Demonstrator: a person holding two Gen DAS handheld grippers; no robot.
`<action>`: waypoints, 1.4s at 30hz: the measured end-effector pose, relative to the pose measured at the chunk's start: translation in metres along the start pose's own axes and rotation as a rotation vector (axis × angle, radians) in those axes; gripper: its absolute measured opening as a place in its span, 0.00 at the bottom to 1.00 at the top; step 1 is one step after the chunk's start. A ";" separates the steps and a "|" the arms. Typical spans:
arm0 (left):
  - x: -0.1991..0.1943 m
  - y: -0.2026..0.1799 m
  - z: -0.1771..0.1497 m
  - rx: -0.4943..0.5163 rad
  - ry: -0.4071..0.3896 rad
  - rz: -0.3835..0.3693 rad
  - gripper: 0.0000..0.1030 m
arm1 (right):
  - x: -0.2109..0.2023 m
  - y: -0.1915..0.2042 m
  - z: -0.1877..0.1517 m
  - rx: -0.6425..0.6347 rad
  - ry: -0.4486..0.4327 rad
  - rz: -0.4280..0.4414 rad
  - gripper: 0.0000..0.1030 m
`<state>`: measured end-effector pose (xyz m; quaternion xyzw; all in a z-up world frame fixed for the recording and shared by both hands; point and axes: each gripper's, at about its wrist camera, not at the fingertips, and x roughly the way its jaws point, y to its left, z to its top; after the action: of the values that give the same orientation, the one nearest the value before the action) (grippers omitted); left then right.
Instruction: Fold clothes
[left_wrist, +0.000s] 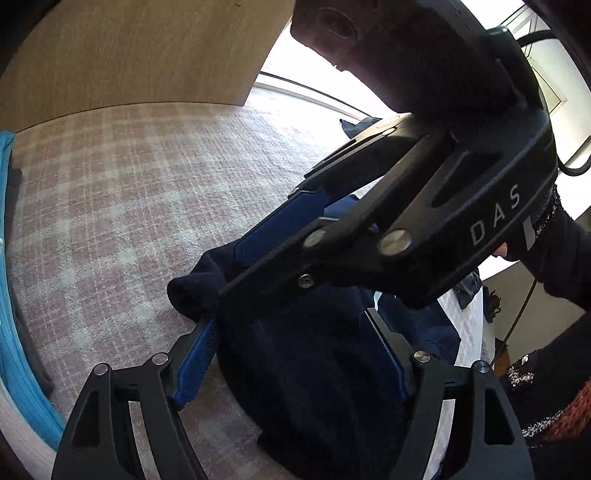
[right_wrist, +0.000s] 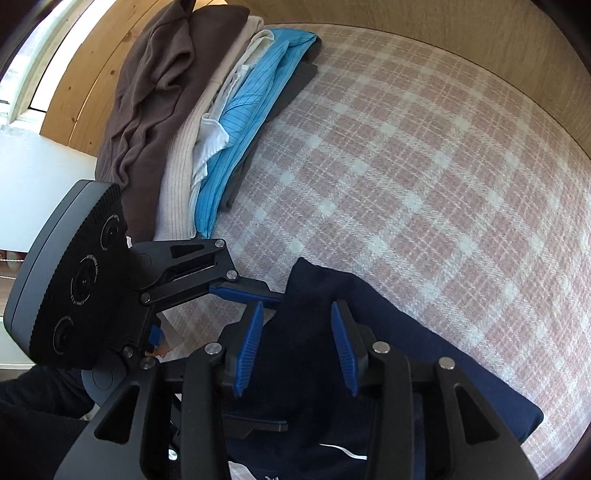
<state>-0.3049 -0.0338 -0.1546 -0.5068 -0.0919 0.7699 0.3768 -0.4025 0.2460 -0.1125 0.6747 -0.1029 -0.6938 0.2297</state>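
A navy garment (left_wrist: 306, 369) lies bunched on the pink plaid bedcover (left_wrist: 122, 221). My left gripper (left_wrist: 291, 317) is open wide, one blue-padded finger on each side of the cloth. My right gripper (left_wrist: 229, 271) reaches in from the upper right, and a thick fold of navy cloth bulges past its tips. In the right wrist view the navy garment (right_wrist: 299, 369) fills the gap between the pads of my right gripper (right_wrist: 297, 306), which is shut on that fold. The left gripper's upper finger (right_wrist: 243, 290) meets the garment's edge from the left.
A pile of folded clothes (right_wrist: 229, 140), brown, beige, white, blue and grey, lies along the bed's far left. Its blue piece (left_wrist: 14, 295) shows at the left edge. A wooden headboard (right_wrist: 480, 33) borders the bed. A dark sleeve (left_wrist: 561, 258) holds the right gripper.
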 end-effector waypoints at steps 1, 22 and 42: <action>-0.001 -0.003 -0.001 0.007 0.001 0.001 0.72 | 0.003 0.002 0.000 -0.005 0.010 -0.016 0.37; 0.000 0.001 0.027 0.024 -0.007 0.013 0.73 | -0.010 0.002 -0.021 -0.074 -0.045 0.047 0.09; -0.035 0.001 0.012 0.053 0.005 0.174 0.67 | -0.006 -0.036 -0.006 -0.012 -0.158 -0.041 0.17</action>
<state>-0.3083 -0.0553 -0.1249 -0.5046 -0.0262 0.8006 0.3222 -0.4029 0.2809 -0.1239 0.6182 -0.1027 -0.7502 0.2108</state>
